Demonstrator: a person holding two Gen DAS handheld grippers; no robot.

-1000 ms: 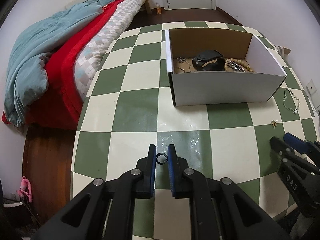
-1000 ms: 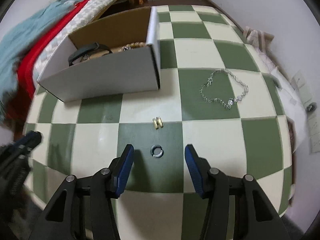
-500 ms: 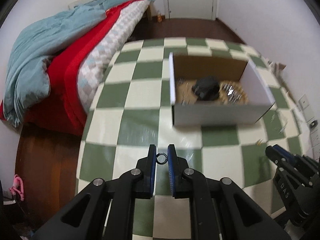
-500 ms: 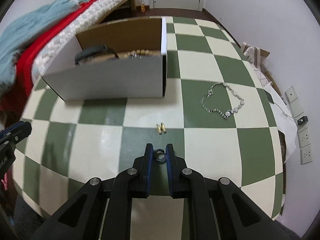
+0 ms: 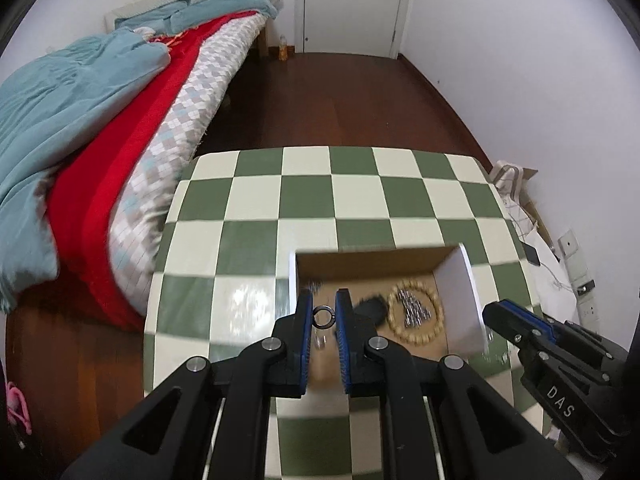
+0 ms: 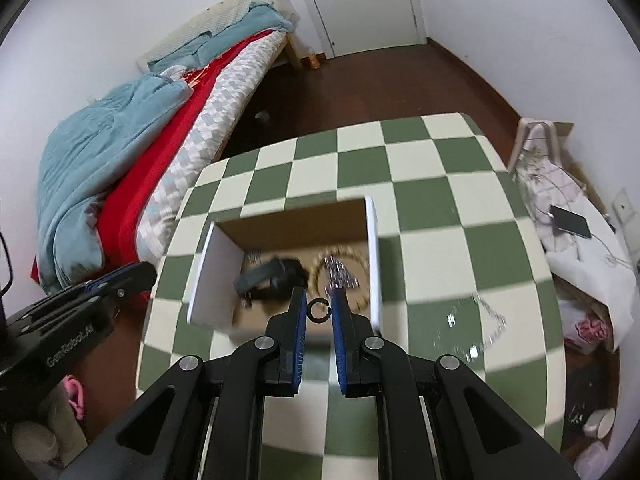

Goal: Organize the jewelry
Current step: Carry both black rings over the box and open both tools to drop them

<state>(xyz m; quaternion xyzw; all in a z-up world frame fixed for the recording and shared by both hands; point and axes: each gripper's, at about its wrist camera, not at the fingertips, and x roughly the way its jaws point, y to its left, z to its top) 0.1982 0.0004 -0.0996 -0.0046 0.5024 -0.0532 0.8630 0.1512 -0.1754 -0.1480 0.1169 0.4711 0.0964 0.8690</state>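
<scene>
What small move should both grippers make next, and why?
Probably open the jaws to drop the rings. The left gripper pinches a ring, and the right gripper pinches an open ring. Both appear raised over the box, so release should land them inside.

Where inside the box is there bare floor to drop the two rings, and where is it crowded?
In the box, the bare cardboard runs along the far wall, behind the black band and the bead bracelet. The middle and right are crowded. The left gripper and right gripper each hold a ring over the near edge.
</scene>
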